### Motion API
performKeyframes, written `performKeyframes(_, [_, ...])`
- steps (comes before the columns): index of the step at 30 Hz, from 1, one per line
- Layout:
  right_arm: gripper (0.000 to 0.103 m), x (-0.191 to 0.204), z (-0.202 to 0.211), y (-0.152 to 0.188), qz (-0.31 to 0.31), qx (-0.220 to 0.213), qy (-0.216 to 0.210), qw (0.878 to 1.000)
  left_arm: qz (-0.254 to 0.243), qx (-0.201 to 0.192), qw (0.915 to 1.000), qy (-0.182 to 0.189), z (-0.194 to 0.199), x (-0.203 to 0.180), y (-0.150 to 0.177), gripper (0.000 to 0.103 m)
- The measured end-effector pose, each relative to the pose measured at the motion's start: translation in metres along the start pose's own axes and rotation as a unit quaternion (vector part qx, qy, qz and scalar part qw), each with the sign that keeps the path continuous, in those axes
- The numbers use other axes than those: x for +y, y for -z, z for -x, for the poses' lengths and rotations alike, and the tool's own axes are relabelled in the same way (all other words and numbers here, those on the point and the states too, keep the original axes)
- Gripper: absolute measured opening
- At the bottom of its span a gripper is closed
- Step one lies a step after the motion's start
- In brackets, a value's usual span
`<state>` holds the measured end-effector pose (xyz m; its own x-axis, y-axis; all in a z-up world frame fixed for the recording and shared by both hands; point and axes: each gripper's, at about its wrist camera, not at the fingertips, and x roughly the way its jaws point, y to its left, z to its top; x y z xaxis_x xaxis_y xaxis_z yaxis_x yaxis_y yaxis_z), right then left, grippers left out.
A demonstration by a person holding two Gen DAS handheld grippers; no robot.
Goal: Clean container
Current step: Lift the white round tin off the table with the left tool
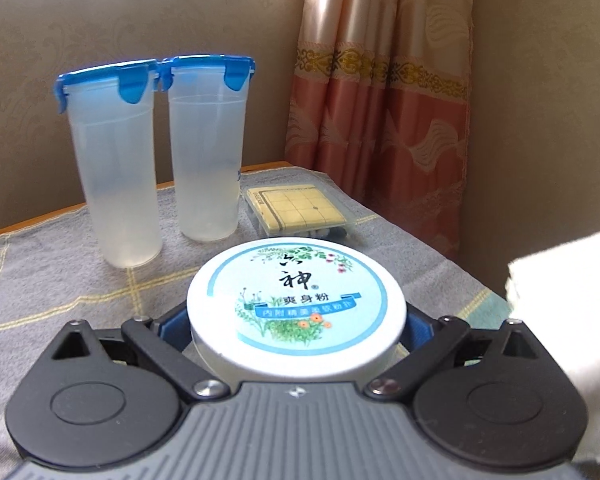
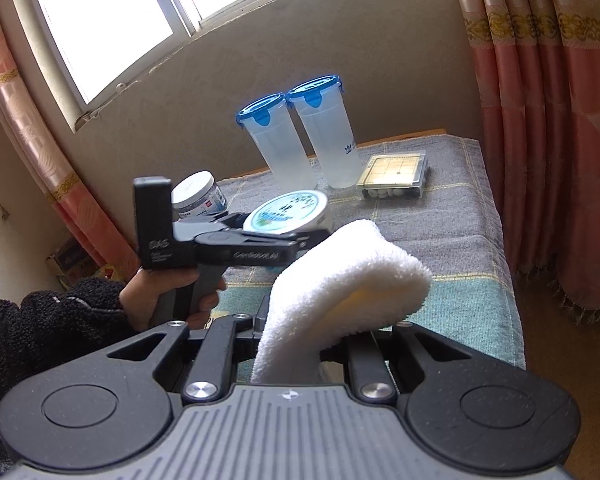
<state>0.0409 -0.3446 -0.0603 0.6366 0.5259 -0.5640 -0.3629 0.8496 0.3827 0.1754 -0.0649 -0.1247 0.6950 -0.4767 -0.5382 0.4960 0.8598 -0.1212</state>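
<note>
Table (image 2: 472,216): covered with a grey checked cloth that turns teal toward the near edge; it stands against a beige wall under a window, with pink curtains at both sides.
Tall tubs (image 1: 160,152): two clear plastic cylinders with blue clip lids, upright and touching side by side at the far edge of the table.
White cloth (image 2: 340,280): a thick folded terry towel, pinched at its lower end in the right gripper (image 2: 296,348) and arching up and to the right over the fingers; in the left wrist view it shows as a white mass at the right border.
Right gripper: jaws pressed nearly together on the towel, held above the near part of the table, just right of the left gripper.
Left gripper (image 1: 296,332): jaws spread wide and clamped on the round container from both sides; a hand (image 2: 160,296) in a dark fleece sleeve grips its handle.
Round container (image 1: 296,304): a flat white tub with a pale blue floral label and Chinese lettering on its lid, sitting between the left fingers, lid up, lifted clear of the table; the towel's tip is just to its right, not visibly touching.
Board game box (image 1: 300,210): clear flat case with a yellow grid, lying right of the tall tubs.
Small jar (image 2: 198,196): white lid, blue label, tilted behind the left gripper.
</note>
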Motion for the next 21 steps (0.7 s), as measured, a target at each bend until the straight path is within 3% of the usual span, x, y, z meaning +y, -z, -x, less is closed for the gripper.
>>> performKeyframes(11, [0.018,0.024,-0.001,-0.004,0.022,0.002,0.002,1.000,0.002,-0.010,0.9999,0.009,0.048,0.007,0.023,0.098])
performKeyframes(21, [0.018,0.039,0.000,-0.006,0.040,0.005,-0.002,0.999,0.001,-0.010,0.9999,0.013,0.060,0.007,0.036,0.098])
